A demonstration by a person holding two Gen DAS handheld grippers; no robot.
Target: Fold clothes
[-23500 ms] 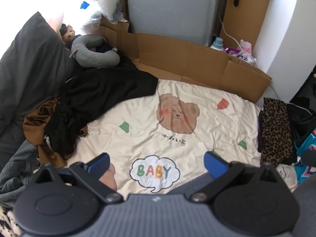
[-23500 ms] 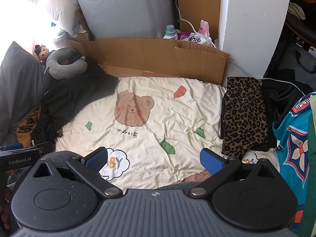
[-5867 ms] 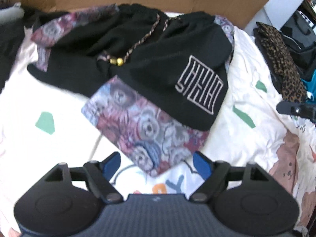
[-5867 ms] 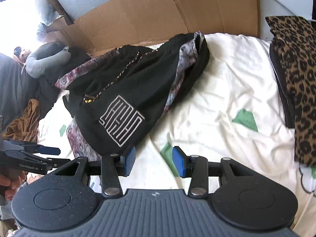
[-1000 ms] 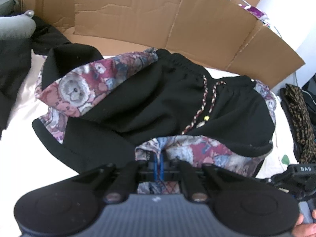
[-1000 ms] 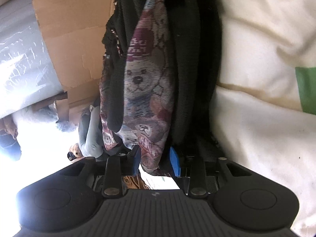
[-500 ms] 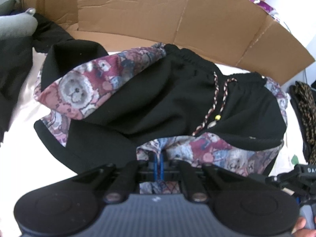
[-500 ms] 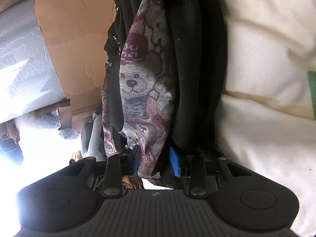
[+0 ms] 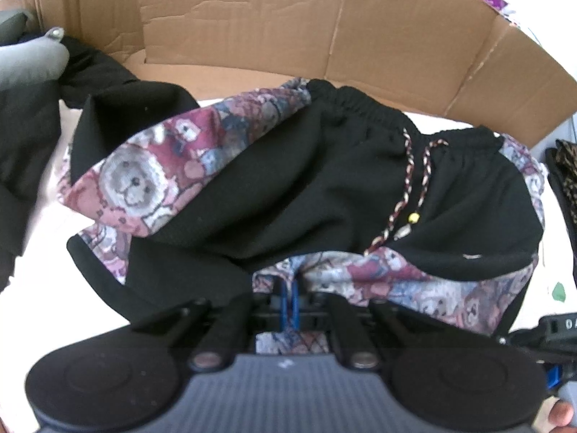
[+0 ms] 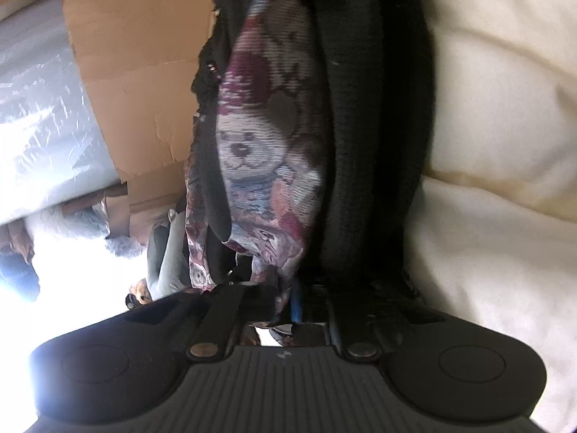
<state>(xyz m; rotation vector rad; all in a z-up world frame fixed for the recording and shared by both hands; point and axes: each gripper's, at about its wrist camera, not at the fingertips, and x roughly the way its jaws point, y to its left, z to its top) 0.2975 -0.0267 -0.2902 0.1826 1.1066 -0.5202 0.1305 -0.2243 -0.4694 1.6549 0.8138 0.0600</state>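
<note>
Both grippers: black bodies w/ ribbed grey centre, round side discs, blue pads (image 9: 295, 305).

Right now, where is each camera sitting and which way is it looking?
Left wrist view: sits on the left tongs, looking forward over the shorts to the cardboard wall; a fingertip shows bottom right.
Right wrist view: sits on the right tongs, tipped sideways, looking along the shorts with the cream blanket at right; none of the person's body shows.
Both share the bear-print shorts, which each pair of tongs pinches, and the cardboard.
</note>
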